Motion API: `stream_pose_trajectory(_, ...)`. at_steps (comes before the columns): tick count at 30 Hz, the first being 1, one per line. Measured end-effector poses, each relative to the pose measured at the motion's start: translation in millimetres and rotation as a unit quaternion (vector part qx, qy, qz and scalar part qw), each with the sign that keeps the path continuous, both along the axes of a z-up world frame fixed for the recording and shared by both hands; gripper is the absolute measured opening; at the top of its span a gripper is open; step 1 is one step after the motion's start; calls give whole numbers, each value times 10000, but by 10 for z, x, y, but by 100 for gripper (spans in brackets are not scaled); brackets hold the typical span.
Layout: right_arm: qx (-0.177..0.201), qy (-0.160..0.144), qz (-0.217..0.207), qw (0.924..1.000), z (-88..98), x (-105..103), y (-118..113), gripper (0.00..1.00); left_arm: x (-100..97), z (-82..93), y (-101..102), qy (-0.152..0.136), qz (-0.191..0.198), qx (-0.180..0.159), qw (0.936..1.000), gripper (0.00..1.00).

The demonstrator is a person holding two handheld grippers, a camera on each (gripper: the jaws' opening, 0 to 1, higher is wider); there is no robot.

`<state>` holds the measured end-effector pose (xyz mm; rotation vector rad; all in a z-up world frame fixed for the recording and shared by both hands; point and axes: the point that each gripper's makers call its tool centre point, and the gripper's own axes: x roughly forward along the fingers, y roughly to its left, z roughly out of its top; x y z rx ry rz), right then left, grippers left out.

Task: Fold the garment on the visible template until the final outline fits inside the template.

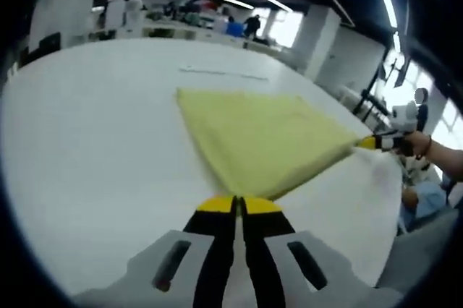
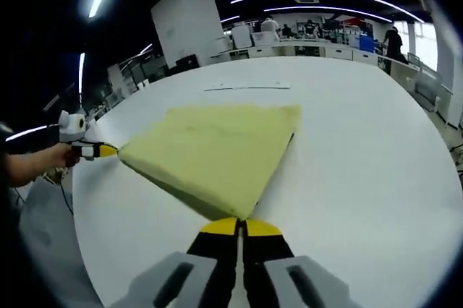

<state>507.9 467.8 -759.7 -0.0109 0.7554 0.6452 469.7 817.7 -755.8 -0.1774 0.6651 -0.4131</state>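
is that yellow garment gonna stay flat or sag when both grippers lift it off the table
Probably sags: the yellow garment drapes softly between the left gripper and right gripper, both pinching corners. It looks thin and light, and likely slides easily on the smooth white table.

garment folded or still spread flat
Folded, at least partly: the yellow garment shows a thick doubled edge and a compact outline, pulled taut between the left gripper and right gripper, each shut on a corner.
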Motion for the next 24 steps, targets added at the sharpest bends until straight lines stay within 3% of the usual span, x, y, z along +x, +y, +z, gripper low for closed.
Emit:
stream_pose_trajectory(4, -20, -45, 68, 10000, 43, -13, 6, 0, -10, -39, 55, 77, 57, 62, 9999, 0)
stream_pose_trajectory(8, -276, -89, 234, 9993, 14, -18, -29, 0, -34, -26, 44, 82, 47, 63, 9999, 0)
stream_pose_trajectory(13, -293, -65, 255, 9992, 17, -32, -21, 0, -64, -39, -27, 99, -111, 38, 9999, 7)
stream_pose_trajectory(17, -326, -34, 275, 9991, -1, -28, -25, 0, -49, -56, -16, 150, -32, 56, 9999, 0)
stream_pose_trajectory(24, -389, -19, 327, 9987, -5, -27, -39, 0, -55, -80, 46, 304, 153, 54, 9994, 0)
